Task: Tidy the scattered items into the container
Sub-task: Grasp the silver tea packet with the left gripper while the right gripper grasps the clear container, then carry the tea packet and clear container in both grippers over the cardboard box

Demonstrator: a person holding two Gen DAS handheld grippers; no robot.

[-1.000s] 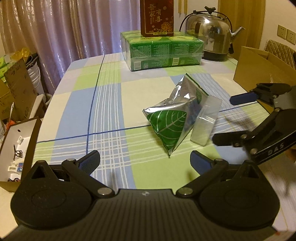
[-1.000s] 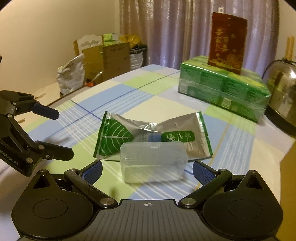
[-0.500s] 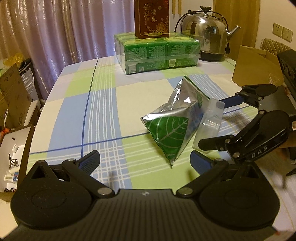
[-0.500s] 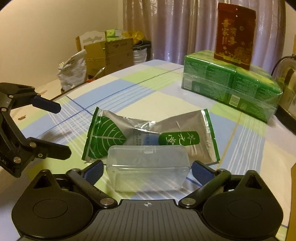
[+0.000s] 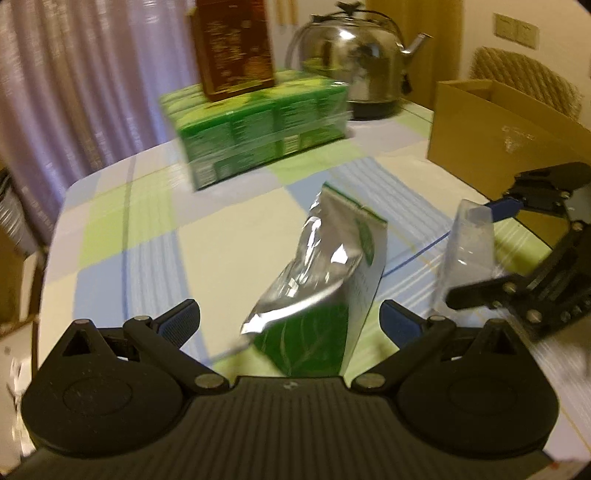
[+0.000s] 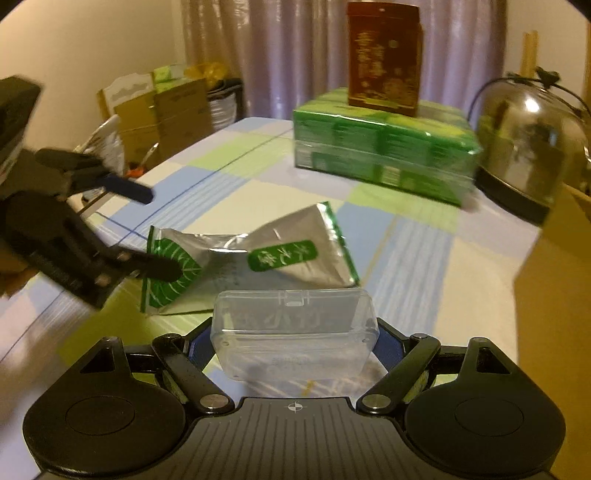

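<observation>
The right gripper (image 6: 295, 349) has its fingers around the clear box (image 6: 295, 332); the left gripper (image 5: 290, 319), fingers wide, straddles the foil packet (image 5: 325, 280) beside that box.

Table (image 5: 155, 236) under checked cloth of blue, green and cream. Mauve curtains (image 6: 295, 55) behind. Cream walls (image 6: 92, 44), warm indoor light. Wall sockets (image 5: 515, 29) upper right. Woven chair back (image 5: 524, 83) beside table. Cardboard boxes (image 6: 173, 110) stacked by wall.
</observation>
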